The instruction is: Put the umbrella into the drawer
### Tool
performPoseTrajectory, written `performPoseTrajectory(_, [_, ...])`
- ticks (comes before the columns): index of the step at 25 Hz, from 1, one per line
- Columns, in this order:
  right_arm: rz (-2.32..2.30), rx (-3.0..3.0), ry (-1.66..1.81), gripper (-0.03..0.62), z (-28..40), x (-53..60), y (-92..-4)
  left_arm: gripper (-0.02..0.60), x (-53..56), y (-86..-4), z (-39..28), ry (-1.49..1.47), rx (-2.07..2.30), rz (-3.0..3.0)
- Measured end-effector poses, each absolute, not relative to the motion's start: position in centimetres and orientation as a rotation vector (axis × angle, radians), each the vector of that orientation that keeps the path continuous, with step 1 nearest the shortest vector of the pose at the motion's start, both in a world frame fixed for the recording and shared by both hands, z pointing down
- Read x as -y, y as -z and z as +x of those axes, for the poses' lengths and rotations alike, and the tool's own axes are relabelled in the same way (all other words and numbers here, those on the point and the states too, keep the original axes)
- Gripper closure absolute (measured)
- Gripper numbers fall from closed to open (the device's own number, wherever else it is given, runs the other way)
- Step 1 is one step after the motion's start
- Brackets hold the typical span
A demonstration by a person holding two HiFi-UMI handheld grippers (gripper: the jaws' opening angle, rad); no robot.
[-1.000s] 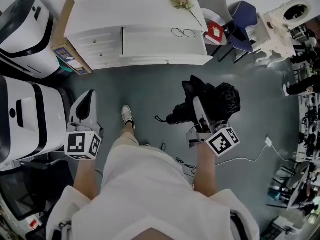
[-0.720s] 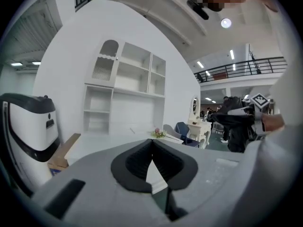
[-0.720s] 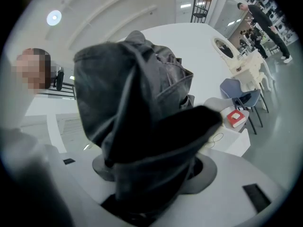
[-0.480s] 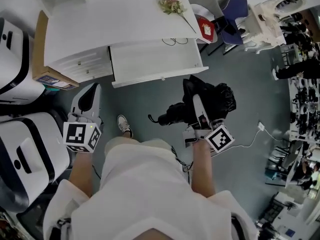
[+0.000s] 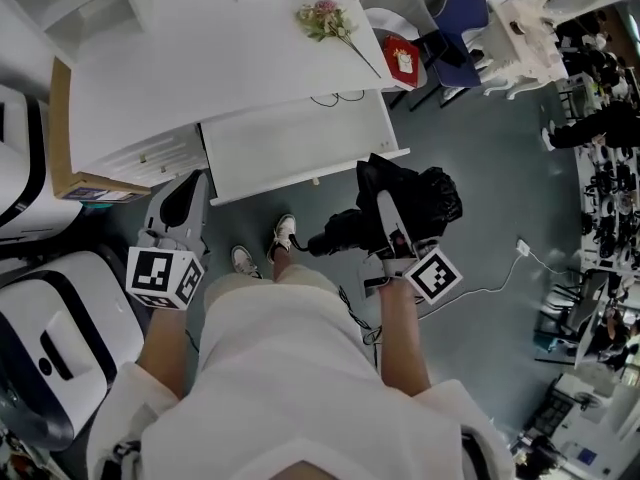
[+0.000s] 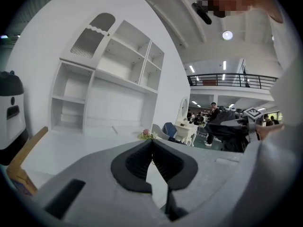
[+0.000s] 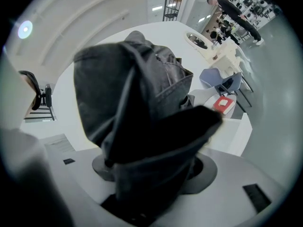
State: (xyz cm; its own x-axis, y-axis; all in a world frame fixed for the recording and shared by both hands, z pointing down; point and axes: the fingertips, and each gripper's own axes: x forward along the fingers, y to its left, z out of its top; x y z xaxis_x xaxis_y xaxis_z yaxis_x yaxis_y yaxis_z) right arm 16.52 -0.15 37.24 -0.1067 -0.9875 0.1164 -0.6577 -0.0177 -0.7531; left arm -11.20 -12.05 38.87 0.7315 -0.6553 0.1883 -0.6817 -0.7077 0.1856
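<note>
A folded black umbrella point(image 5: 408, 200) is held in my right gripper point(image 5: 386, 211), which is shut on it. Its handle point(image 5: 325, 240) points left, just in front of the drawer. In the right gripper view the umbrella's cloth point(image 7: 137, 108) fills the space between the jaws of the right gripper point(image 7: 151, 174). The white drawer point(image 5: 300, 146) stands pulled out from the white desk point(image 5: 190, 73). My left gripper point(image 5: 185, 196) hangs left of the drawer's front corner, empty. In the left gripper view, the left gripper point(image 6: 152, 148) has its pads meeting at the tip.
Flowers point(image 5: 325, 18) lie on the desk and thin black loops point(image 5: 335, 98) at the drawer's back. Right of the desk are a red book point(image 5: 400, 60) and a blue chair point(image 5: 455, 13). White machines point(image 5: 50, 338) and a cardboard box point(image 5: 75, 183) stand left. A white cable point(image 5: 500, 288) crosses the floor.
The person has stepped toward the desk. Both grippers now sit closer to the open drawer, the umbrella still in the right one. The left gripper has come up beside the drawer's corner.
</note>
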Motion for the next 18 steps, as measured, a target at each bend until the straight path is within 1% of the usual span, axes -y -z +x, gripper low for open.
performPoseTrajectory(4, [-1.65,-1.727,1.064,0.316,18.9,3.1,-40.8,0.568,13.0,-38.8,-9.6,-0.157,1.093,2.631])
performPoseTrajectory(8, [-1.628,-1.563,1.237,0.316,21.3,6.4,-46.3,0.568,14.4,-38.4,-8.2,-0.213,1.119,2.635])
performPoseTrajectory(13, [-1.525,-1.354,1.469,0.315,21.1,9.4,-51.8,0.568,15.5,-38.1,-8.0,-0.241,1.2,2.595])
performPoseTrajectory(18, [-1.488,-1.344,1.524,0.315,21.1,12.7,-54.8,0.568,15.7,-39.0,-8.0,-0.292,1.255,2.533])
